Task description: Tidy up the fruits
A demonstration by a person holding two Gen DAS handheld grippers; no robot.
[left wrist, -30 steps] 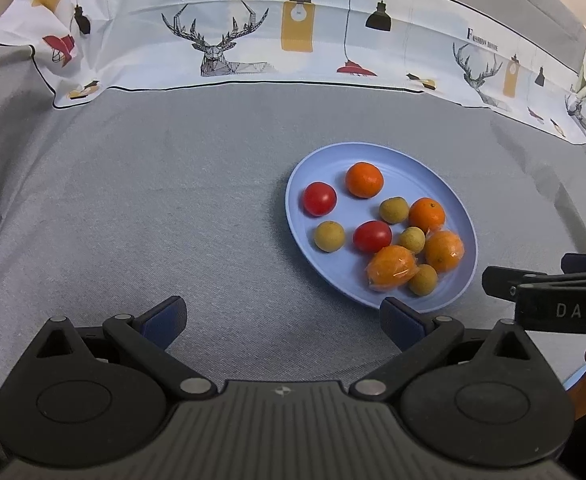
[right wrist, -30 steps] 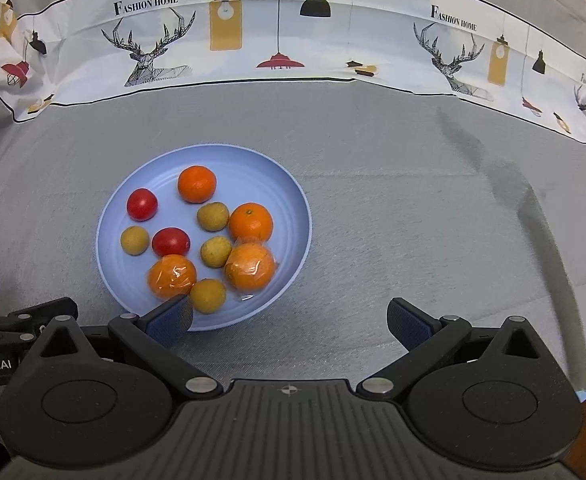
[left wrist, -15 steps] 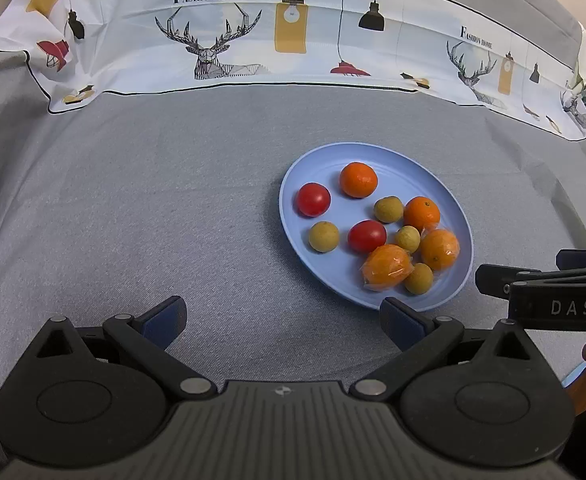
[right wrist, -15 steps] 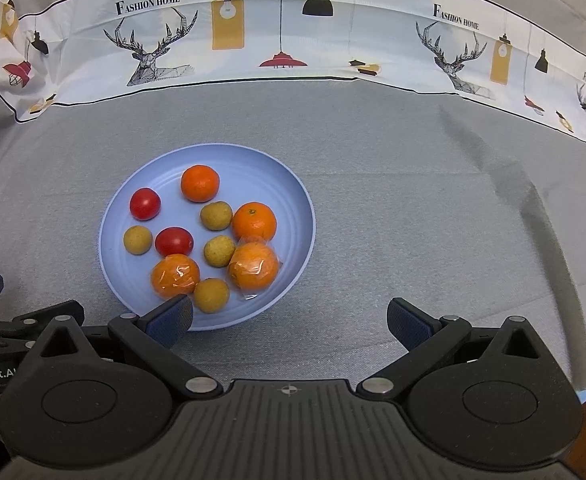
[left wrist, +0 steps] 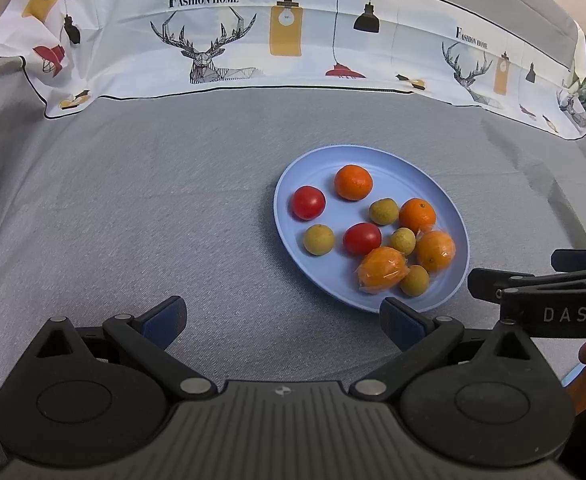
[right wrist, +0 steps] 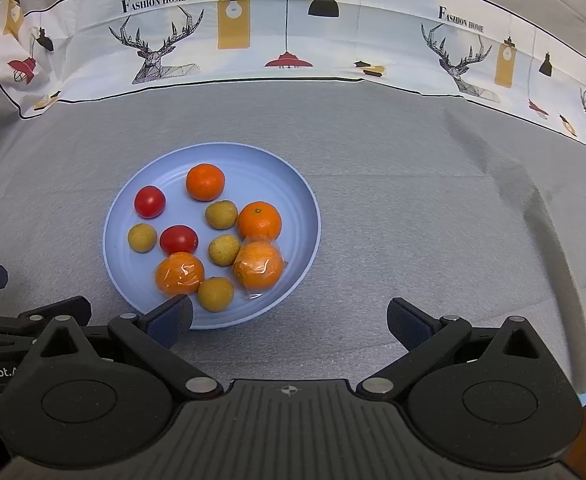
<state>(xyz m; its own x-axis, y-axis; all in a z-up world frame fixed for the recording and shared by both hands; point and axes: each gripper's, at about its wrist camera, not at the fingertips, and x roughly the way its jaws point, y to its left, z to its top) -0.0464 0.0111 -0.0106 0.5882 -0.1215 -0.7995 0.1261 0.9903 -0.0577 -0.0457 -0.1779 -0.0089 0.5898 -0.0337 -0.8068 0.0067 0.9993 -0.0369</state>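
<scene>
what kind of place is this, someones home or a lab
Probably a home-style tabletop, though a staged one can't be ruled out. A grey cloth covers the surface, a printed "Fashion Home" cloth with deer and lamps lines the back, and a blue plate holds oranges, tomatoes and small yellow fruits.

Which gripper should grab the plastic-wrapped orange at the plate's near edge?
Right. The right gripper is open, one finger already at the plate beside the wrapped orange.

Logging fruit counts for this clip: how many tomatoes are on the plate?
2. One tomato near the plate's far left rim; the other tomato toward the middle. None seem hidden.
</scene>
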